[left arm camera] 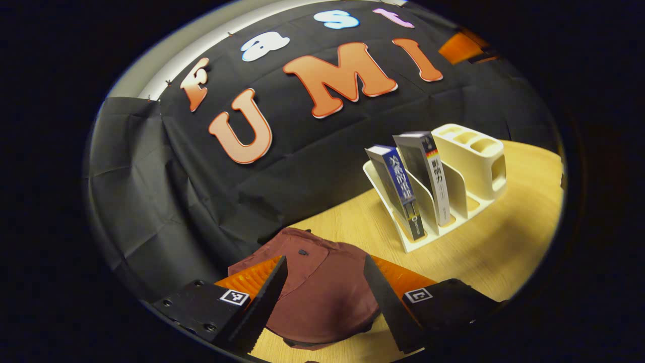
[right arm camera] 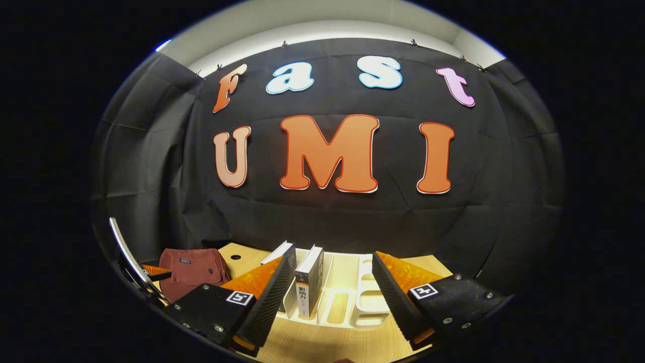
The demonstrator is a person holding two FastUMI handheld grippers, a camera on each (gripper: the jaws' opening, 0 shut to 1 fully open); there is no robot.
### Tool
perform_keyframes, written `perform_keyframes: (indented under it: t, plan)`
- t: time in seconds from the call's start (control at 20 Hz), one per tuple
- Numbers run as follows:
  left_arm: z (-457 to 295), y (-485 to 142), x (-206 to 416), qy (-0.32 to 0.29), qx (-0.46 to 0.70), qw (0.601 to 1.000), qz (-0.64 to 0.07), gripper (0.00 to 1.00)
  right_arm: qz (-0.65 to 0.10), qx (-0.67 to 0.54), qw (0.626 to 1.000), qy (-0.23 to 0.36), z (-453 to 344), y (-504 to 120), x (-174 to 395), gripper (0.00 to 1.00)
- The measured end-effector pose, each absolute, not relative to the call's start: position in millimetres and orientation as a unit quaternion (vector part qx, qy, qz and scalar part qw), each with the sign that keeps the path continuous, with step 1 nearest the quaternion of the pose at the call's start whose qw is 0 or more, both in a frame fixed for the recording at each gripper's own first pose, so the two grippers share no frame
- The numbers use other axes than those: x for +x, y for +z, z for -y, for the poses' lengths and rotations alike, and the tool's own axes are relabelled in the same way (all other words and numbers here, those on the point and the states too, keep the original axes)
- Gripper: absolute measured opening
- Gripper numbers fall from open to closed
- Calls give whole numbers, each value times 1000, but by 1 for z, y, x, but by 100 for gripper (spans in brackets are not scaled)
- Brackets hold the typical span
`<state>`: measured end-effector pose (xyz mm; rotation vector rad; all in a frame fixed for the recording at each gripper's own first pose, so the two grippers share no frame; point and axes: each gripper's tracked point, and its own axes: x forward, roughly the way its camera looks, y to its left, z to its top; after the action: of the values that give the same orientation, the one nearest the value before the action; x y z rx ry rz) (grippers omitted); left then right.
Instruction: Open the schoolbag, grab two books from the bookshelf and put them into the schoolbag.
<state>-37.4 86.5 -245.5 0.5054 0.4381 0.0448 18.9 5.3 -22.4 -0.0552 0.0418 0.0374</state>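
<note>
Schoolbag of dark maroon fabric (left arm camera: 322, 292) lies flat on the light wooden tabletop (left arm camera: 504, 252), closed as far as can be seen, with a small dark tab on its upper face. In the left gripper view the cream plastic bookshelf with slanted dividers (left arm camera: 473, 166) stands on the same tabletop, beyond the schoolbag and well apart from it. Two books stand tilted in the bookshelf's slots: a blue-spined book (left arm camera: 398, 191) in the slot nearest the schoolbag, and a white-spined book (left arm camera: 428, 171) in the next slot, just beside it. The remaining bookshelf compartments are open-topped cells at the end farthest from the schoolbag. The left gripper (left arm camera: 325, 282) hangs above the schoolbag with its two black-and-orange fingers spread apart and nothing between them. In the right gripper view the right gripper (right arm camera: 330, 287) faces the bookshelf (right arm camera: 352, 302) with its fingers likewise spread apart and clamped on nothing; the white-spined book (right arm camera: 308, 282) appears between them, farther off. The schoolbag (right arm camera: 191, 272) lies to one side of the bookshelf, near the booth wall.
</note>
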Motion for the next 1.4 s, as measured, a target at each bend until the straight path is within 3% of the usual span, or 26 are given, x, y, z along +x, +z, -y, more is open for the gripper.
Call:
perform_keyframes:
  t: [0.4, 0.45, 0.5, 0.75, 1.4]
  plan:
    - [-98, -320, -48, 5, 314, 900, -303, 96, -29, -35, 999, 6, 5, -29, 22, 96]
    - [-97, -327, -47, -1, 321, 895, -309, 90, -28, -35, 999, 5, 6, -29, 22, 96]
    - [-97, -334, -51, -7, 329, 890, -316, 98, -29, -35, 999, 4, 7, -30, 22, 96]
    - [-100, -362, -58, -22, 369, 866, -336, 98, -26, -34, 999, -4, 13, -29, 22, 96]
    - [-117, -381, -61, -6, 388, 843, -373, 92, -30, -33, 999, 7, 9, -36, 21, 96]
